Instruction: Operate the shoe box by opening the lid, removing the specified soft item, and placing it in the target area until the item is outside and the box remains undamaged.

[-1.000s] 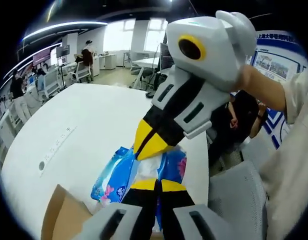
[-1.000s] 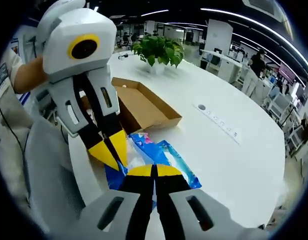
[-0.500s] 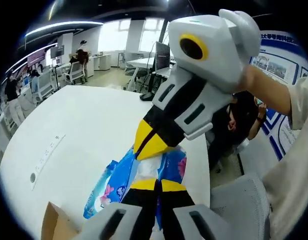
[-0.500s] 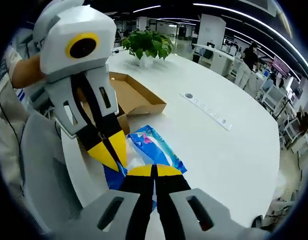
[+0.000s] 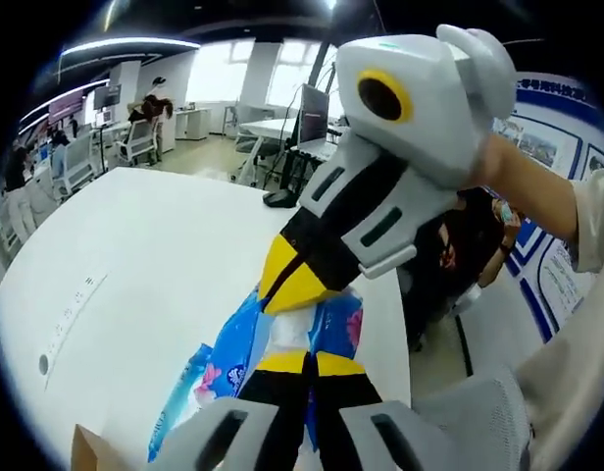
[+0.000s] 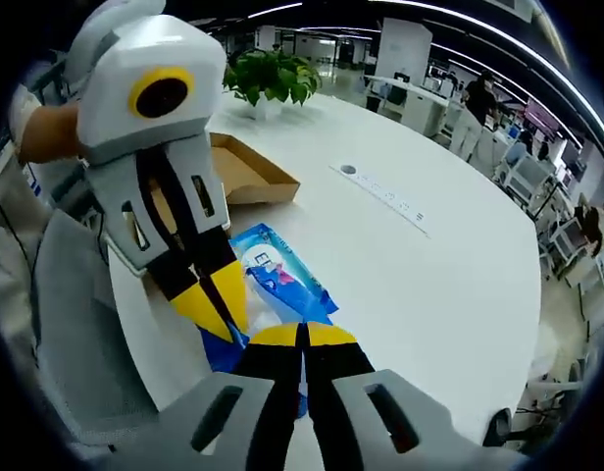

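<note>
White table (image 6: 449, 285), open cardboard shoe box (image 6: 245, 172), potted plant (image 6: 268, 78), inset power strip (image 6: 380, 196)

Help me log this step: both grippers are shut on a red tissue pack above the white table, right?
Not red: the tissue pack is blue, as the right gripper view shows. The left gripper and right gripper are both shut on it above the white table.

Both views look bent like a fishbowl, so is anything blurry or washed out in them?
Left gripper view: the bright windows are washed out, the white table edge curves, and the blue plastic tissue pack is sharp. Right gripper view: ceiling light strips bow into arcs, the green potted plant is slightly soft, and the white table is evenly lit.
</note>
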Demonstrator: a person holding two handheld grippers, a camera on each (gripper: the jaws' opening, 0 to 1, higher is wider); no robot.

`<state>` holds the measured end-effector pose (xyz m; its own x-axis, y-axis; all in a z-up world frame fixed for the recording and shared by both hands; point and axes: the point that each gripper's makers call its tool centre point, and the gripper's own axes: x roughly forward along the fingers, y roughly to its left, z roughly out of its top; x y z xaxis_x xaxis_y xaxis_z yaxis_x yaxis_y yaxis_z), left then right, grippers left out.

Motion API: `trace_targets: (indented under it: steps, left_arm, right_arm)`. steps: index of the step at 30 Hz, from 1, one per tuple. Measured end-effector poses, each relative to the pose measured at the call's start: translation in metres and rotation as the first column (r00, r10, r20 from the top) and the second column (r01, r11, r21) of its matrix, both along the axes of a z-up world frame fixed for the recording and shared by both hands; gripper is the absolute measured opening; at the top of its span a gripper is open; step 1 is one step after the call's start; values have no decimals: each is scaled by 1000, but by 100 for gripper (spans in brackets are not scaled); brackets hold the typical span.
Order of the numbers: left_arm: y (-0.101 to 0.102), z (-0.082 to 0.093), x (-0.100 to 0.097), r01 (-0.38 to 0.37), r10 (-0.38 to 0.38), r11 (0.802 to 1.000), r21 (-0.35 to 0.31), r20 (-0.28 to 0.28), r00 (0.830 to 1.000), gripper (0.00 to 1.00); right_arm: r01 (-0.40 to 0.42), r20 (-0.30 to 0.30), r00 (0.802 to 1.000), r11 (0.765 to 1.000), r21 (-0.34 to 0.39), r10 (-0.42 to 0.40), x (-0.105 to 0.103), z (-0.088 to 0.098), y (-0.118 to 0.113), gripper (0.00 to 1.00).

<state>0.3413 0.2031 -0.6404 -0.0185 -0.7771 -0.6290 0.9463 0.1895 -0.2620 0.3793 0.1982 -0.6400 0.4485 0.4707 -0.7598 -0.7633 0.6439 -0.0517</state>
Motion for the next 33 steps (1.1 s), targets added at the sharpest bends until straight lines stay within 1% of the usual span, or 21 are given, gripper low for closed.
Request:
trace_targets:
  steps: [3, 13, 25, 33]
  left_arm:
    - [-8, -4, 3, 7, -7, 1000, 0, -4, 1000, 0]
    - [-37, -15, 7, 51, -50, 999, 13, -23, 998, 0]
    - [-66, -25, 17, 67, -67, 998, -1, -44, 997, 0]
    - [-86, -33, 18, 99, -99, 995, 8, -30, 995, 0]
  right_arm:
    - [27, -3, 1000, 1000, -6, -27, 2, -5, -9, 0]
    - [77, -22, 997, 997, -25, -78, 7, -17, -36, 0]
    - [105, -25, 994, 993, -54, -106, 17, -26, -64, 0]
    - [99, -18, 995, 991, -89, -101, 21, -36, -80, 0]
